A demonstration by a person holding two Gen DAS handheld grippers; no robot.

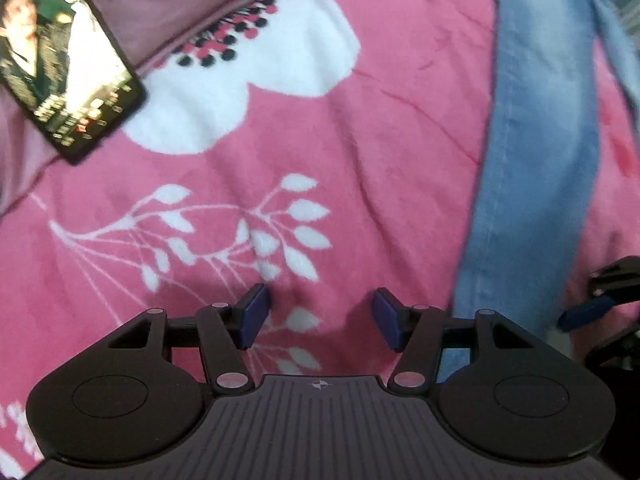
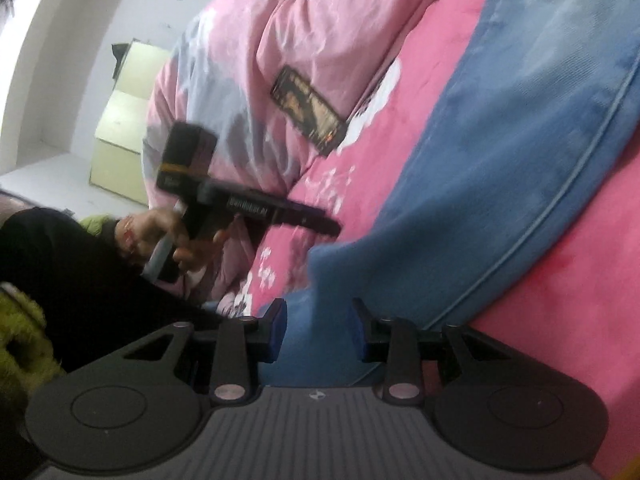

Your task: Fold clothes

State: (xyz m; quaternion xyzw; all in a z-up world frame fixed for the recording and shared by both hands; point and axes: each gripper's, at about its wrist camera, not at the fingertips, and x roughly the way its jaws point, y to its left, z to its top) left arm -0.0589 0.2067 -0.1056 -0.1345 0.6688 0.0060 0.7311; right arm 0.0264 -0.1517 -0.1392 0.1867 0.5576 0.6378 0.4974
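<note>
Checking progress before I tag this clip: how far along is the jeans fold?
Done: no finished fold visible; the jeans lie stretched across the pink blanket. In hand: denim sits between the right tongs, grip unclear. Left tongs hang open over bare blanket, holding nothing. Left: essentially the whole fold.

- The left black plastic gripper (image 1: 320, 318) had dark blue pads (image 1: 253, 316), round silver pins and a ribbed grey top.
- The right black plastic gripper (image 2: 318, 330) looked the same.
- The person's hand (image 2: 188, 246) came out of a black sleeve (image 2: 60, 272) with fuzzy green trim (image 2: 94, 224).
</note>
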